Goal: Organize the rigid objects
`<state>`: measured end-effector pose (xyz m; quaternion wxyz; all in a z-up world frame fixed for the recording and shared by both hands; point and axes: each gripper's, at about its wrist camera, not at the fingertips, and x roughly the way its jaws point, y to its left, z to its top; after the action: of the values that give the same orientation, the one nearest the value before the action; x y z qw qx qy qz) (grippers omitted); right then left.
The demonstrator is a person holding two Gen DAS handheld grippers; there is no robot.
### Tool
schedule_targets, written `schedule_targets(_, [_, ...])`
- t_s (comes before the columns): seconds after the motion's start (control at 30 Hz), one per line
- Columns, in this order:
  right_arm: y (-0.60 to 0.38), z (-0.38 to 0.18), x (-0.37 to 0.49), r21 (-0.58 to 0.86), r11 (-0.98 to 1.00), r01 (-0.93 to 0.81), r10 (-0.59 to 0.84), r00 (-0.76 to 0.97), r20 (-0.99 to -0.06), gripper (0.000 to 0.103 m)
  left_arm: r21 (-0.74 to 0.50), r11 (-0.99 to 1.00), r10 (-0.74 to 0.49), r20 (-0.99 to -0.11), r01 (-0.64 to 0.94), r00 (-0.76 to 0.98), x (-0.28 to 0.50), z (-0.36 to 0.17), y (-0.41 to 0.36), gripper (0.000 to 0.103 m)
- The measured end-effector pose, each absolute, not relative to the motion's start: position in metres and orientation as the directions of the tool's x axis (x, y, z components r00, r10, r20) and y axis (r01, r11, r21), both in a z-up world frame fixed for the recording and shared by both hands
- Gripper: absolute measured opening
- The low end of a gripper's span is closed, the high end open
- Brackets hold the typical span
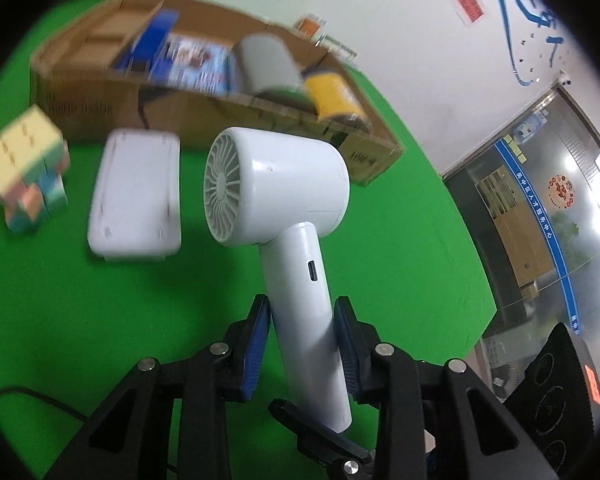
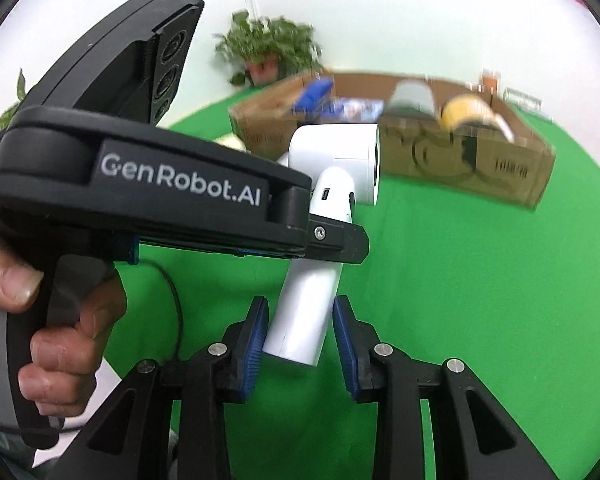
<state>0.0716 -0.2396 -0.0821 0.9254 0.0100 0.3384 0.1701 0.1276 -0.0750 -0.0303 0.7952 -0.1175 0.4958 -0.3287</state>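
Two grippers meet on one object over a green table [image 1: 80, 280], so this reads as a hand-over or a shared lift. Largest thing in sight: an open cardboard box [image 1: 204, 112] along the table's far edge, already holding a grey cylinder [image 1: 266, 62], a yellow roll [image 1: 332, 94] and blue packaging; probably the drop-off for the sorted items. Nearer the left edge, a white flat case [image 1: 136, 196] and a pastel puzzle cube [image 1: 26, 164] sit just apart, not yet put away. The white hair dryer [image 1: 284, 184] is off the table, held by its handle. Left gripper [image 1: 302, 344] is clenched on the handle's middle, blue pads pressing both sides. Right gripper [image 2: 300, 340] brackets the handle's butt end; the left pad touches, the right pad shows a thin gap, so whether it truly grips I cannot tell. A hand [image 2: 40, 320] works the left tool's trigger. The handle's long axis runs up and away from both cameras; the barrel lies crosswise, intake grille toward the table's left, nozzle right.
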Motion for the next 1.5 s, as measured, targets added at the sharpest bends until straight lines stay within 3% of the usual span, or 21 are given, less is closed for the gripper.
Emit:
schedule_targets(0.23, [-0.227, -0.024, 0.089, 0.098, 0.945, -0.313, 0.32, 0.813, -0.487, 0.031, -0.411, 0.77, -0.622, -0.654, 0.488, 0.431, 0.145, 0.041, -0.074, 0.031])
schedule_targets(0.47, [-0.224, 0.016, 0.136, 0.125, 0.942, -0.312, 0.334, 0.831, -0.445, 0.031, -0.393, 0.766, -0.629, -0.623, 0.508, 0.466, 0.194, 0.076, -0.071, 0.031])
schedule_targets(0.63, [-0.232, 0.036, 0.206, 0.156, 0.943, -0.295, 0.334, 0.805, -0.491, 0.031, -0.41, 0.765, -0.624, -0.66, 0.496, 0.418, 0.246, 0.08, -0.079, 0.031])
schedule_targets(0.87, [-0.239, 0.012, 0.293, 0.236, 0.939, -0.25, 0.343, 0.723, -0.599, 0.031, -0.478, 0.757, -0.628, -0.719, 0.446, 0.297, 0.312, 0.044, -0.085, 0.031])
schedule_targets(1.27, [-0.231, -0.035, 0.336, 0.28, 0.939, -0.201, 0.343, 0.628, -0.699, 0.031, -0.506, 0.774, -0.6, -0.779, 0.381, 0.182, 0.347, -0.013, -0.093, 0.031])
schedule_targets(1.5, [-0.233, -0.044, 0.345, 0.291, 0.938, -0.187, 0.342, 0.634, -0.694, 0.033, -0.474, 0.801, -0.554, -0.818, 0.365, 0.153, 0.351, -0.022, -0.093, 0.036])
